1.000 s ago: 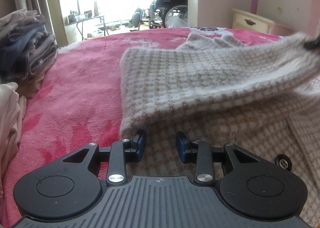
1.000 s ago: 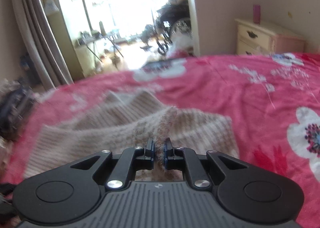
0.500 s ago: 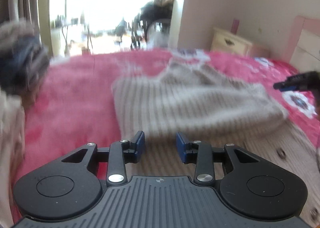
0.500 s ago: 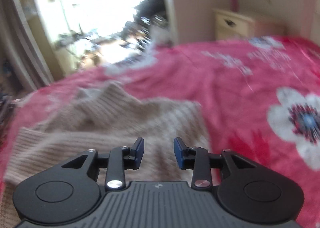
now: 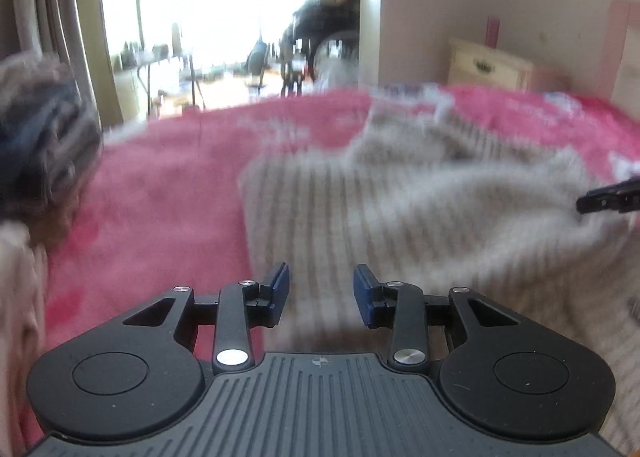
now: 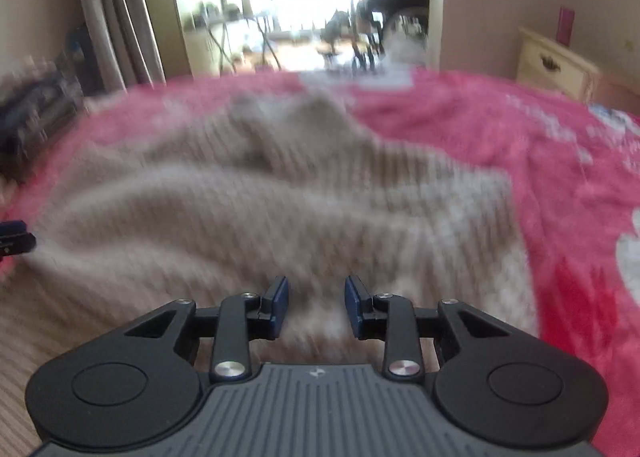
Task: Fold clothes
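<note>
The pink bedspread [image 5: 168, 193] fills both views, its white flower pattern smeared by motion blur, and its near edge is cut off beneath the gripper bodies. On it lies the beige knitted garment [image 5: 400, 209], folded over on itself and rumpled, its weave reduced to soft stripes by the blur; in the right wrist view the same garment [image 6: 260, 209] spreads across the middle of the bed with two small peaks at its far edge, and what those peaks are cannot be made out. At the left edge of the left wrist view sits a pile of dark and grey clothes [image 5: 44, 141], too blurred to count and partly cut off by the frame. Beyond the bed the bright doorway [image 5: 224, 17] is washed out, the furniture past it only vague shapes, and a cream bedside cabinet [image 5: 488, 65] stands by the wall. The left gripper [image 5: 321, 289] hovers over the near part of the garment, its blue pads apart with nothing pinched between them, only cloth lying below. The right gripper [image 6: 316, 301] is also over the garment, jaws closing a little yet with a clear gap and no fabric caught between them. Its dark tip pokes in at the right edge of the left wrist view, close against the garment's folded edge; whether it touches is unclear.
</note>
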Tool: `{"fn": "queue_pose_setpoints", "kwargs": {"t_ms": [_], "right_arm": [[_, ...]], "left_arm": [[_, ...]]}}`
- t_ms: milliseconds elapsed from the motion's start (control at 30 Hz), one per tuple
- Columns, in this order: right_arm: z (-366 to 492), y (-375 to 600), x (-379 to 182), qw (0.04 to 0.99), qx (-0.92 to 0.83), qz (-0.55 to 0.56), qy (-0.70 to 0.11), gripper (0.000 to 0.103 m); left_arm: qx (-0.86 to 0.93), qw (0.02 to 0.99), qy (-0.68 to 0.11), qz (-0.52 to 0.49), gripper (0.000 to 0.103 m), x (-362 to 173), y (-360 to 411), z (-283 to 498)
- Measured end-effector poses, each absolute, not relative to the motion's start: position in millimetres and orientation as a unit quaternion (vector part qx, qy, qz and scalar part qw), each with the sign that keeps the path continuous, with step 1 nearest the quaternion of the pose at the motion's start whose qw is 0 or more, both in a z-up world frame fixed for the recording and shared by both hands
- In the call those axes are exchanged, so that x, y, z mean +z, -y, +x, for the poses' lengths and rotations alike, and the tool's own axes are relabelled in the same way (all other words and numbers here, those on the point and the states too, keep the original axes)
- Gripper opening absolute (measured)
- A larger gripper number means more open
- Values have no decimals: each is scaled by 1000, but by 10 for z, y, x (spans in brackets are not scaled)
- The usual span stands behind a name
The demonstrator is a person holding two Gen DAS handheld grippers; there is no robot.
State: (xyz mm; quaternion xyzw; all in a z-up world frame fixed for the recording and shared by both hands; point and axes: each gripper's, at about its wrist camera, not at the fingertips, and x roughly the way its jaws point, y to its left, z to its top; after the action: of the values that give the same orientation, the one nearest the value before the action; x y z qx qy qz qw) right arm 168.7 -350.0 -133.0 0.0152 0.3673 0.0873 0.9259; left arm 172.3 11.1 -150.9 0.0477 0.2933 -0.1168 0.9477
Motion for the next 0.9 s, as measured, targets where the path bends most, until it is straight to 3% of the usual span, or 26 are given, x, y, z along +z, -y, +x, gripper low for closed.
{"fn": "queue_pose_setpoints", "kwargs": {"t_ms": [133,300,433,600,767,900], "right_arm": [[1918,3476,-1281,933,77,16,-351,33],[2258,3666,-1767,924,55,57,-374,32],[2228,3666,-1665,925,54,51,-372,33],[1971,3648,-1324,934,107,58,-337,33],[1993,3416,-1597,914,130,-20,-385,35],[2153,3472,-1307,920,134,41,-367,35]], "left_arm": [[-118,945,-303,44,37,-1507,32,2267],[-71,922,-381,0,39,-1902,-52,2918],[-65,927,-368,-32,39,-1844,-166,2848],[-88,945,-315,7,40,-1627,-44,2593],[-127,947,-295,34,40,-1570,286,2591],[-146,943,-297,26,41,-1569,545,2749]]}}
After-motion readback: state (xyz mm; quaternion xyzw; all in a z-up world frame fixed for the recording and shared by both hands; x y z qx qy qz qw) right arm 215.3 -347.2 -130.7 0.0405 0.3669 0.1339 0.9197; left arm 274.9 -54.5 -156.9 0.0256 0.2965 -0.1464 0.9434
